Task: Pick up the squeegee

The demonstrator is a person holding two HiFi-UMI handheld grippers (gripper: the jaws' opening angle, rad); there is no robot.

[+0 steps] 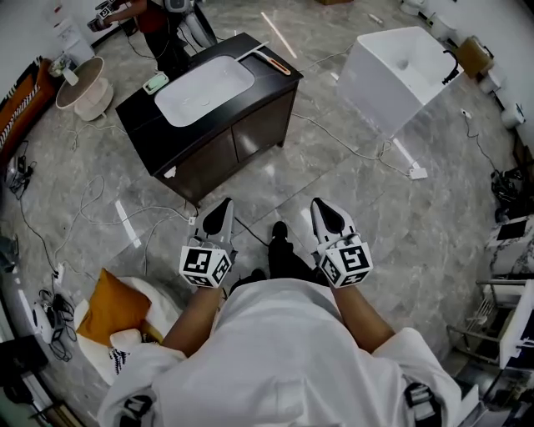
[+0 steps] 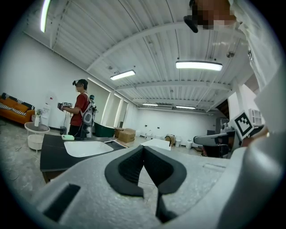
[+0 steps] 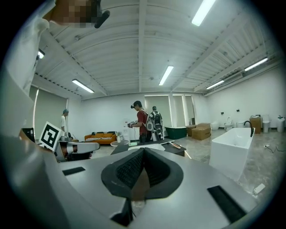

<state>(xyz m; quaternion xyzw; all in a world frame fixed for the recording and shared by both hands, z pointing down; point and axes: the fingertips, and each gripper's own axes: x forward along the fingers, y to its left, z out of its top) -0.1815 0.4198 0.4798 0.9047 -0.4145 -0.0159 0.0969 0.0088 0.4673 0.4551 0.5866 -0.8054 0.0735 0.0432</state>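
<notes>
The squeegee [image 1: 271,60], a slim white bar with an orange handle, lies on the far right edge of a dark vanity [image 1: 250,108] with a white basin [image 1: 204,89]. In the right gripper view the squeegee [image 3: 175,145] shows on the vanity top beyond the jaws. My left gripper [image 1: 219,210] and right gripper [image 1: 325,210] are held side by side in front of my waist, well short of the vanity. Both are shut with nothing between the pads. The left gripper [image 2: 144,147] and the right gripper [image 3: 144,150] both point level towards the vanity.
A white bathtub [image 1: 400,71] stands at the back right. A green item [image 1: 155,82] lies on the vanity's left end. Another person [image 1: 150,17] stands behind the vanity beside a round side table [image 1: 81,83]. Cables [image 1: 100,218] run over the floor; an orange cushion [image 1: 113,304] lies near left.
</notes>
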